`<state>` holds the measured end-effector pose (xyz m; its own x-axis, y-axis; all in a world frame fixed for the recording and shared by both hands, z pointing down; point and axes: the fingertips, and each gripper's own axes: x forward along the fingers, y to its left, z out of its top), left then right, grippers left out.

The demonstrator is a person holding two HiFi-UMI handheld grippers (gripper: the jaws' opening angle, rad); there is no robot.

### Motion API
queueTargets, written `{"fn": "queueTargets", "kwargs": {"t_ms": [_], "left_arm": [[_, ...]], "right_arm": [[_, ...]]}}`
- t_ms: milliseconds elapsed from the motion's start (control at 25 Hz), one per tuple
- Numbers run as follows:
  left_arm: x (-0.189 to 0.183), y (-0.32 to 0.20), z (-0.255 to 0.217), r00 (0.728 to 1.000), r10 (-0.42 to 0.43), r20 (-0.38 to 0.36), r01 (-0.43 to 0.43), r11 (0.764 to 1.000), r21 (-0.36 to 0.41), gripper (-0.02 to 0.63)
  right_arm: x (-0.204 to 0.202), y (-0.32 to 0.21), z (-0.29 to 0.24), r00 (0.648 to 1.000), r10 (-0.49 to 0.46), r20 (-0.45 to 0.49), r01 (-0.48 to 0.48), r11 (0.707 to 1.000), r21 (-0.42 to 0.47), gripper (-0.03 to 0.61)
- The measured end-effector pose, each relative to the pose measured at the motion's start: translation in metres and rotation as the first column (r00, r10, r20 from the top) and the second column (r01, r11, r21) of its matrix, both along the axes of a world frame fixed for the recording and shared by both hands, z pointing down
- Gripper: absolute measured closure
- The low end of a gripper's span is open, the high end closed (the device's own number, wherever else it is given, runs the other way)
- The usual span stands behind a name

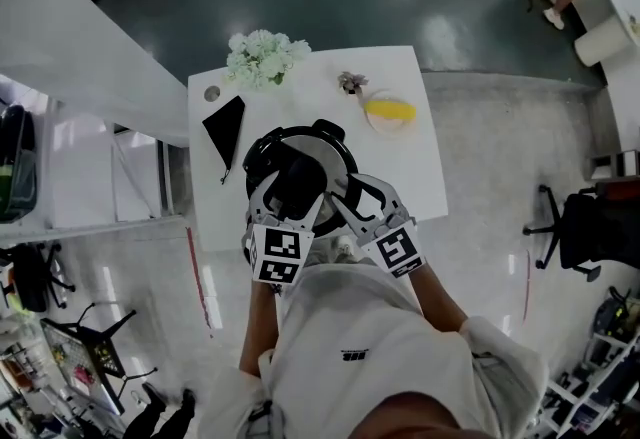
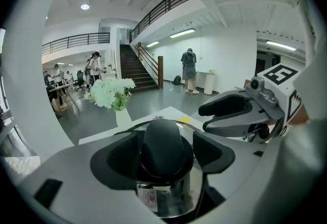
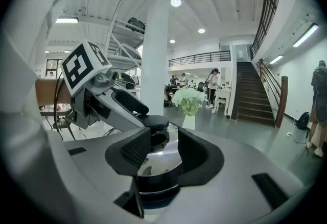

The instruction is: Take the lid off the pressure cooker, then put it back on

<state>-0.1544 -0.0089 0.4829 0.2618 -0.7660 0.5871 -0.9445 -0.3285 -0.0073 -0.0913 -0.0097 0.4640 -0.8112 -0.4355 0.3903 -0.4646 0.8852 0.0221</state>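
The steel pressure cooker (image 1: 338,153) stands mid-table with its lid on. A black knob handle (image 1: 296,177) tops the lid. My left gripper (image 1: 292,193) reaches over the lid. In the left gripper view, that gripper (image 2: 164,154) has its jaws open on either side of the knob (image 2: 167,144), with gaps on both sides. My right gripper (image 1: 362,200) sits at the cooker's near right edge. Seen in the right gripper view, this gripper (image 3: 162,154) has its pads apart over the lid's steel rim (image 3: 159,167), gripping nothing. The left gripper (image 3: 122,104) shows there too, over the knob (image 3: 153,122).
White flowers in a vase (image 1: 265,57) stand at the table's far left. A plate with a banana (image 1: 390,112) lies at the far right, and a black triangular object (image 1: 225,127) at the left. The table's near edge (image 1: 425,202) is close to the cooker. An office chair (image 1: 575,227) stands to the right.
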Motion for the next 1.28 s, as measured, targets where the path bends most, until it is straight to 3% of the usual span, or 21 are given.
{"fn": "queueTargets", "kwargs": {"t_ms": [200,400,720,1280], "left_arm": [[-0.001,-0.005,0.008,1.000,0.027,0.014,-0.026,0.998,-0.059,0.264],[0.000,-0.011,0.018,0.998,0.054,0.033,-0.050,0.993,-0.111,0.310],[0.003,-0.015,0.031,0.997,0.073,0.032,-0.066,0.982,-0.177,0.313],[0.003,-0.014,0.035,0.996,0.080,-0.029,-0.084,0.974,-0.212,0.322]], "right_arm": [[-0.002,-0.003,0.004,1.000,0.007,-0.014,-0.007,1.000,-0.010,0.413],[-0.004,-0.007,0.008,1.000,0.015,-0.017,-0.015,1.000,-0.016,0.413],[-0.005,-0.014,0.011,1.000,0.021,-0.022,-0.021,1.000,-0.023,0.413],[-0.012,-0.019,0.015,0.999,0.022,-0.025,-0.022,1.000,-0.021,0.414]]}}
